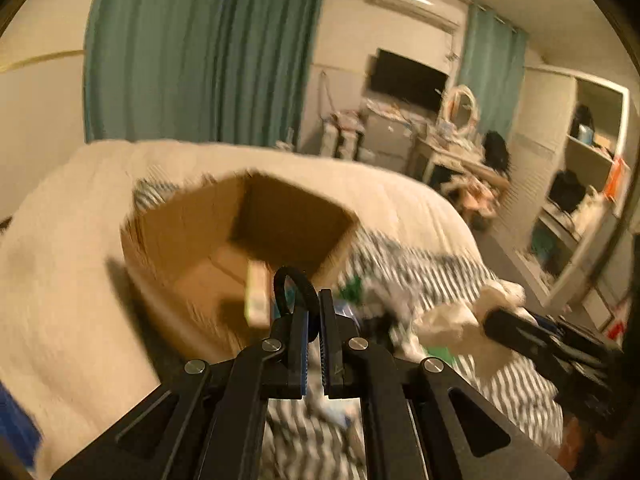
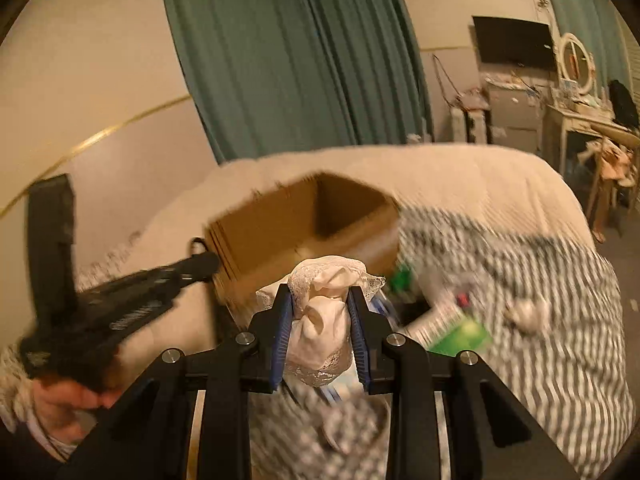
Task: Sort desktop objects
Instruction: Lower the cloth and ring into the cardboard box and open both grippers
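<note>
An open cardboard box (image 1: 192, 240) stands on the bed, and a small pale carton (image 1: 258, 298) shows blurred at its near side. My left gripper (image 1: 314, 300) is shut on a thin black loop (image 1: 291, 280) that sticks up from its fingers just in front of the box. The right wrist view shows the same box (image 2: 280, 228), with the left gripper (image 2: 204, 266) at its left wall. My right gripper (image 2: 322, 292) is shut on a bunched white lace cloth (image 2: 326, 280), held near the box's front edge. In the left wrist view this gripper (image 1: 496, 320) and the cloth (image 1: 452, 320) are to the right.
The box rests on a cream blanket (image 1: 60, 280) beside a black-and-white striped sheet (image 2: 540, 320). Green packets (image 2: 460, 336) and other blurred small items lie on the stripes right of the box. A hand (image 2: 60, 404) holds the left gripper. A dresser and shelves stand beyond the bed.
</note>
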A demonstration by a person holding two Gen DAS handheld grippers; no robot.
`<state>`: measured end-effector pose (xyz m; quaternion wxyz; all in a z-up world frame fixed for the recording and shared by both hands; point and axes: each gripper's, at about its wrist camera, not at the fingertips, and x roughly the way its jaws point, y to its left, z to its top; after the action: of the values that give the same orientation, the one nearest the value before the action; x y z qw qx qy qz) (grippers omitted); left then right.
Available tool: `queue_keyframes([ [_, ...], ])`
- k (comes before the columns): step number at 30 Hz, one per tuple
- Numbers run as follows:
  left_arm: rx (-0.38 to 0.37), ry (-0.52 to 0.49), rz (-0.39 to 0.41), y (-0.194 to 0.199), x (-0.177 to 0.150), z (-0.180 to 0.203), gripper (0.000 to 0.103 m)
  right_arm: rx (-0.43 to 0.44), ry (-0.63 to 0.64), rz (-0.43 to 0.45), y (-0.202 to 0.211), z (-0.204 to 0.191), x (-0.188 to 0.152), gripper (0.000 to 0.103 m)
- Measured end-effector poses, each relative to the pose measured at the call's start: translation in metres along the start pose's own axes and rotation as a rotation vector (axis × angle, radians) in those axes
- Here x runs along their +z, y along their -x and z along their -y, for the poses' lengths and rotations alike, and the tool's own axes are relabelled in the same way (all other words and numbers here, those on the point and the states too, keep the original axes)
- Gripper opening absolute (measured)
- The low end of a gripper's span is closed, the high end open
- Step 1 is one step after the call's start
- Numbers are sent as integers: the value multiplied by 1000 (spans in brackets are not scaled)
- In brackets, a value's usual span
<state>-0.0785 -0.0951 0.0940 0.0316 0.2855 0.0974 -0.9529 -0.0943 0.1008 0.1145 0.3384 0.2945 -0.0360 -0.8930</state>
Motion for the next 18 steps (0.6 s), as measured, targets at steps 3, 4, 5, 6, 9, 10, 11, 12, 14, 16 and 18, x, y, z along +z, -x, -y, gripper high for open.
queue_keyframes([
  [3, 23, 27, 17, -26, 28, -18, 5, 29, -4, 15, -26, -12, 30, 27],
  [4, 44, 20, 25, -35, 34, -23, 5, 39, -6, 18, -37, -16, 39, 27],
  [5, 64, 13, 29, -45, 37, -30, 5, 45, -9, 18, -51, -20, 47, 27],
  [6, 73, 10, 24, -51, 38, -36, 5, 44, -12, 17, -66, -23, 54, 27],
  [9, 77, 21, 11, -69, 35, -55, 5, 32, -7, -8, -102, -26, 63, 26],
  [10, 84, 29, 6, -75, 34, -61, 5, 19, -1, -25, -119, -27, 66, 26],
  [11, 85, 35, 2, -79, 35, -67, 5, 13, 0, -33, -128, -26, 68, 26],
  [12, 83, 42, 3, -82, 35, -70, 5, 5, -8, -42, -141, -25, 69, 26],
  [14, 74, 54, -1, -87, 33, -76, 5, 3, -32, -52, -156, -22, 70, 27],
  [16, 81, 47, -13, -91, 31, -78, 5, -10, -63, -50, -163, -17, 70, 42],
  [18, 98, 21, -20, -92, 30, -76, 10, -11, -112, -38, -166, -11, 71, 68],
])
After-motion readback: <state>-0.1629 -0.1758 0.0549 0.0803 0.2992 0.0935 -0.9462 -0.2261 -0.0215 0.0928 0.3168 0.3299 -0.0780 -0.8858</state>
